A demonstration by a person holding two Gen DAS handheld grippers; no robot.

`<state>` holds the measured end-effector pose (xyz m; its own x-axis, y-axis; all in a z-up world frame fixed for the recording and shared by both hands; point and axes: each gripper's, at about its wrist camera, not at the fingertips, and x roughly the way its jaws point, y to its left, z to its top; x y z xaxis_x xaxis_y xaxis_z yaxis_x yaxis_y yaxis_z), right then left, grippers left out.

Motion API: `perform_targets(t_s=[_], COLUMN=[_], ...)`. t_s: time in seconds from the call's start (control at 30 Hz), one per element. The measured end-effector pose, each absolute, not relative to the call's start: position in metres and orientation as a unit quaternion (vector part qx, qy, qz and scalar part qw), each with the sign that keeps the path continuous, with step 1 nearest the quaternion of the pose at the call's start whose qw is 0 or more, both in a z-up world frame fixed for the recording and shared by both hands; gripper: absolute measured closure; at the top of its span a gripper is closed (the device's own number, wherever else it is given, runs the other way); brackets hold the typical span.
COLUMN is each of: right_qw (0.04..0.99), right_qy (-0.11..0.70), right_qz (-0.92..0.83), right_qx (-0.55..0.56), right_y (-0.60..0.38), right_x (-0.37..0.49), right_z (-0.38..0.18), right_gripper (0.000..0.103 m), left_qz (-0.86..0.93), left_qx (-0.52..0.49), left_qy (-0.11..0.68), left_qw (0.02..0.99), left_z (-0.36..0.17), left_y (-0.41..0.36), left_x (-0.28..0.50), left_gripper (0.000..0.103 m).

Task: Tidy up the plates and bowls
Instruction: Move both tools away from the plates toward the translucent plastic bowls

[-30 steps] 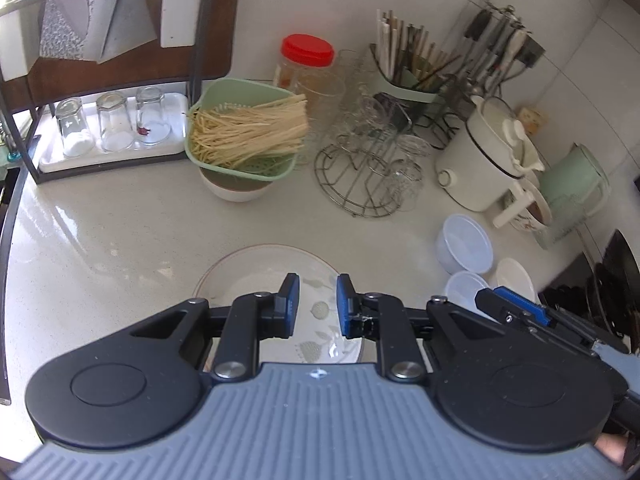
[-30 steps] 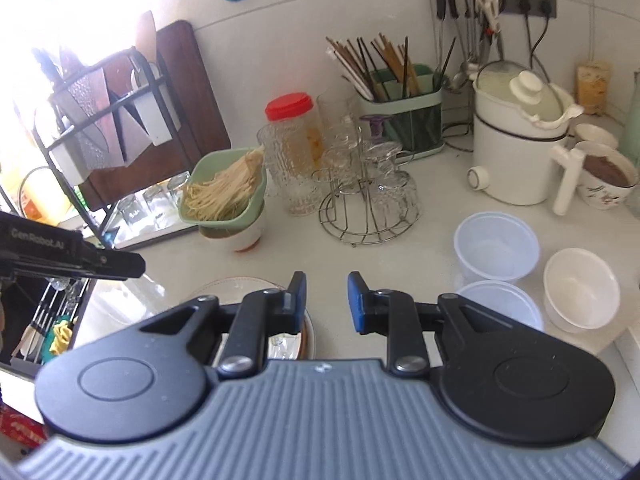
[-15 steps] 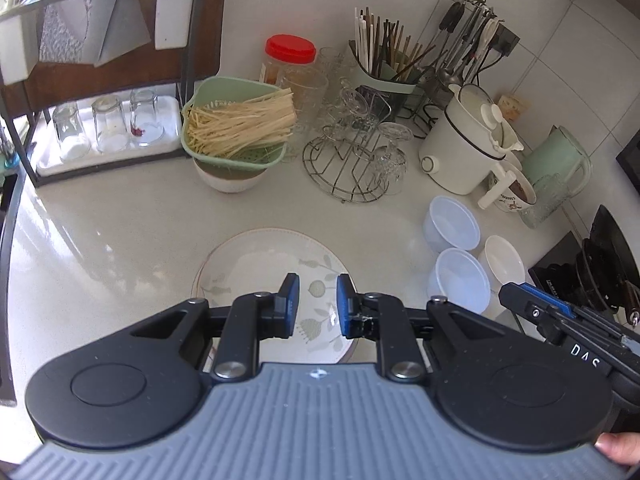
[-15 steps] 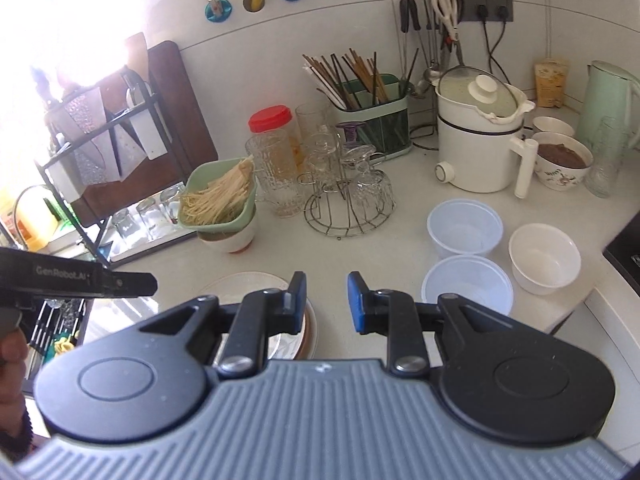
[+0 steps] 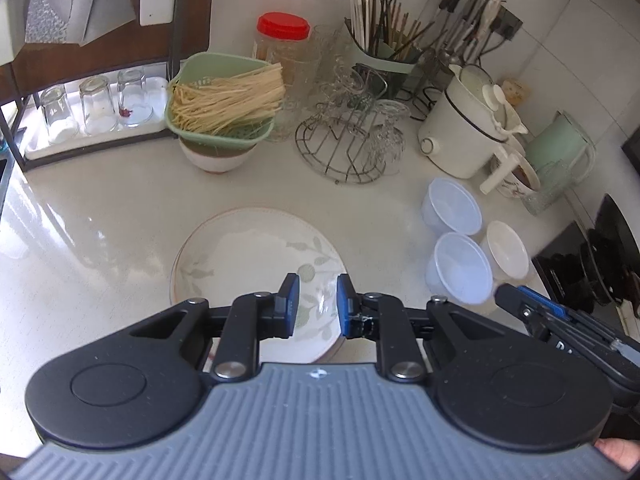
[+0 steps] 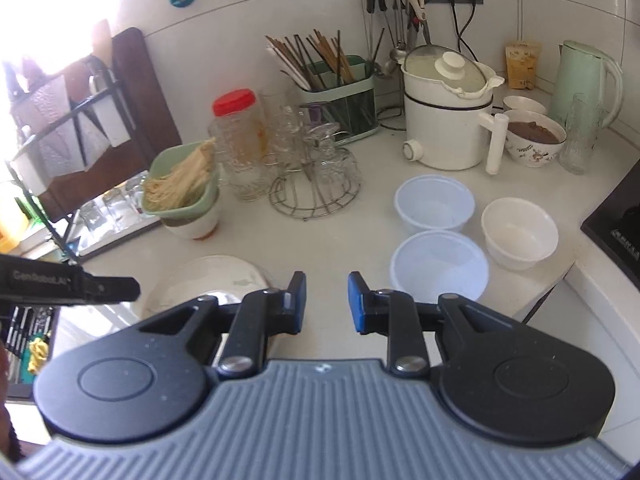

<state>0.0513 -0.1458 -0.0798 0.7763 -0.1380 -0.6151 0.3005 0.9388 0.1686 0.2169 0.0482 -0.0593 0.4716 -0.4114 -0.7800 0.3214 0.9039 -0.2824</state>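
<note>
A white plate with a leaf pattern [image 5: 248, 248] lies flat on the pale counter, and my left gripper [image 5: 314, 292] hovers over its near edge. Its blue pads stand a narrow gap apart with nothing between them. Right of the plate sit two translucent plastic bowls [image 5: 454, 208] [image 5: 462, 266] and a white bowl [image 5: 508, 246], all apart from each other. My right gripper [image 6: 327, 288] hangs above the counter between the plate [image 6: 208, 276] and the nearer translucent bowl [image 6: 438, 266], slightly open and empty.
Behind the plate a green strainer of noodles [image 5: 224, 100] rests on a bowl. A wire rack of glasses [image 5: 348, 148], a white electric pot [image 5: 460, 136], a chopstick holder [image 6: 340, 92] and a green kettle [image 6: 584, 80] line the back. A dark stove [image 6: 624, 216] is at the right.
The left gripper has drawn back, so more of the plate shows. The right gripper has swung right, bringing the three bowls closer to centre. Both jaw gaps look unchanged.
</note>
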Motion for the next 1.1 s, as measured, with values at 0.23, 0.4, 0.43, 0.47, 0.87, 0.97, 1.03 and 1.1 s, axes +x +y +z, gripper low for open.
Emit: perform_targets(t_s=[0.23, 0.4, 0.43, 0.47, 0.87, 0.97, 1.03, 1.1], right_qw=[0.931, 0.929, 0.929, 0.929, 0.907, 0.895, 0.887, 0.885], right_qy=[0.316, 0.319, 0.318, 0.318, 0.347, 0.363, 0.373, 0.378], right_qz=[-0.127, -0.130, -0.132, -0.133, -0.151, -0.151, -0.153, -0.149], right_qx=[0.135, 0.134, 0.135, 0.137, 0.185, 0.209, 0.224, 0.226], right_y=[-0.195, -0.224, -0.230, -0.236, -0.303, -0.317, -0.325, -0.330], right_x=[0.061, 0.064, 0.064, 0.064, 0.076, 0.083, 0.088, 0.090], right_z=[-0.082, -0.084, -0.086, -0.087, -0.135, -0.152, -0.162, -0.169], right_gripper=[0.076, 0.069, 0.065, 0.054, 0.044, 0.045, 0.045, 0.045], left_qz=[-0.223, -0.236, -0.239, -0.241, -0.281, -0.289, -0.292, -0.293], left_qx=[-0.048, -0.043, -0.039, -0.035, 0.019, 0.020, 0.018, 0.017], left_qy=[0.465, 0.468, 0.470, 0.472, 0.502, 0.525, 0.539, 0.550], left_qw=[0.855, 0.851, 0.849, 0.847, 0.818, 0.800, 0.789, 0.781], left_z=[-0.060, -0.065, -0.068, -0.071, -0.118, -0.134, -0.145, -0.154], left_y=[0.001, -0.039, -0.047, -0.056, -0.138, -0.153, -0.162, -0.170], left_x=[0.235, 0.245, 0.247, 0.249, 0.275, 0.281, 0.285, 0.289], left_gripper=[0.081, 0.077, 0.075, 0.071, 0.054, 0.054, 0.054, 0.054])
